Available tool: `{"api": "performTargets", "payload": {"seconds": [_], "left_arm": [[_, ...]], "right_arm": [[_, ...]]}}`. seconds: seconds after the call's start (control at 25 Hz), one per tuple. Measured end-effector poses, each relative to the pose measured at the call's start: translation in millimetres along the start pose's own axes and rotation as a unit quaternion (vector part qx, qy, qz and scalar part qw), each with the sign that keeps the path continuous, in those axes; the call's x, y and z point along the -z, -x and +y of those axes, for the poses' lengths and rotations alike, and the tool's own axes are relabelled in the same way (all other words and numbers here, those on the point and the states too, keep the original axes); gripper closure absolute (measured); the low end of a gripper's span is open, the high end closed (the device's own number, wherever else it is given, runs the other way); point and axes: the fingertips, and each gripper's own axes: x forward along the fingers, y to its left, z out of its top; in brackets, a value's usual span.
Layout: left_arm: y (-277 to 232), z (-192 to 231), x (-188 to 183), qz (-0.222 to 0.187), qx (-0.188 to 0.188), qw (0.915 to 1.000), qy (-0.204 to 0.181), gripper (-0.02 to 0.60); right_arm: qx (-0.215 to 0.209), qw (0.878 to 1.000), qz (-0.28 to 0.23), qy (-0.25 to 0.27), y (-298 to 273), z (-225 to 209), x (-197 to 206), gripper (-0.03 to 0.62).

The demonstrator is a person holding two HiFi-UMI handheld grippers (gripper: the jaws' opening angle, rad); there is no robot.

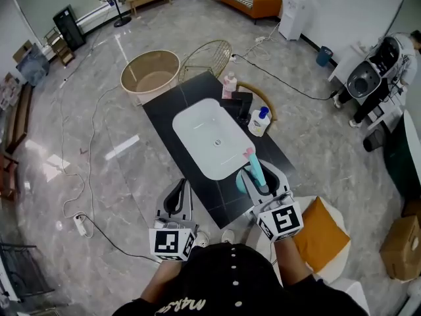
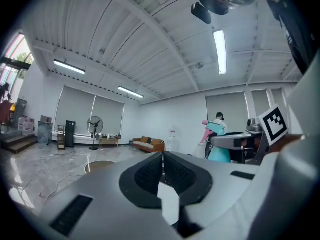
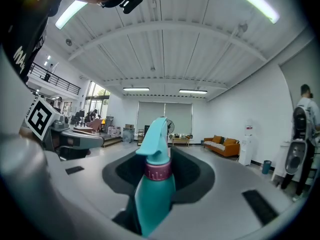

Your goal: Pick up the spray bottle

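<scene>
My right gripper (image 1: 259, 177) is shut on a teal spray bottle (image 1: 255, 168) with a pink collar, held upright in the air over the near end of the black table (image 1: 164, 110). In the right gripper view the spray bottle (image 3: 155, 194) stands between the jaws of the right gripper (image 3: 160, 166), its trigger head pointing left. My left gripper (image 1: 179, 188) hovers beside the table's near left edge. In the left gripper view the left gripper (image 2: 162, 171) has its pads together and nothing between them. The spray bottle (image 2: 219, 151) shows there at the right.
A white sink basin (image 1: 210, 137) sits in the table. A pink bottle (image 1: 229, 84) and a white pump bottle (image 1: 260, 122) stand at its far right. A beige tub (image 1: 150, 72) and a wire basket (image 1: 205, 58) stand behind. Cables and a power strip (image 1: 80, 224) lie on the floor.
</scene>
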Motion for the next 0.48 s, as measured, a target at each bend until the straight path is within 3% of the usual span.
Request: {"api": "performTargets", "payload": {"seconds": [0.48], "left_arm": [[-15, -22, -15, -0.021, 0.038, 0.9990, -0.004, 0.565]], "right_arm": [[0.069, 0.997, -0.006, -0.015, 42, -34, -3, 0.459]]}}
